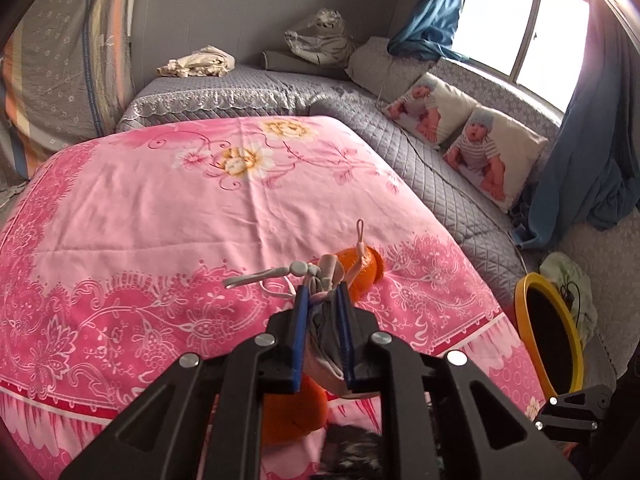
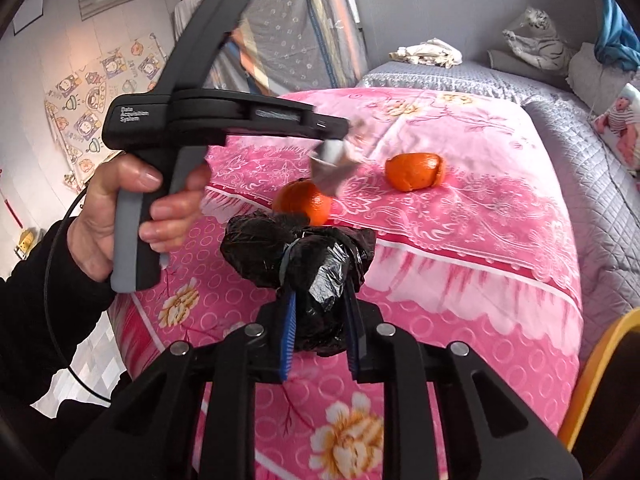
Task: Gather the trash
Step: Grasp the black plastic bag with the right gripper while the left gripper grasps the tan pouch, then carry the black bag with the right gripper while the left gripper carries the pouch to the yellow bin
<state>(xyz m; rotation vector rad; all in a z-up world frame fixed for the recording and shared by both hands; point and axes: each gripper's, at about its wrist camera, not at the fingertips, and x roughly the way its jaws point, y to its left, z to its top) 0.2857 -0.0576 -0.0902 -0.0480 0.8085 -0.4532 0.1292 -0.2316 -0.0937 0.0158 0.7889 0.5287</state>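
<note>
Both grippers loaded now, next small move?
Probably carry both loads to the yellow-rimmed bin at the bed's right. The left gripper is shut on a crumpled wrapper, the right gripper on a black plastic bag; both orange peels can wait.

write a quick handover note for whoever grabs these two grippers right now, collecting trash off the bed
Left gripper: shut on a crumpled grey-pink scrap with cords, lifted above the pink bedspread.
Right gripper: shut on a wadded black plastic bag, off the bed.
Left to collect: two pieces of orange peel on the bedspread.
Yellow-rimmed bin stands beside the bed; neither held item is in it yet.
</note>
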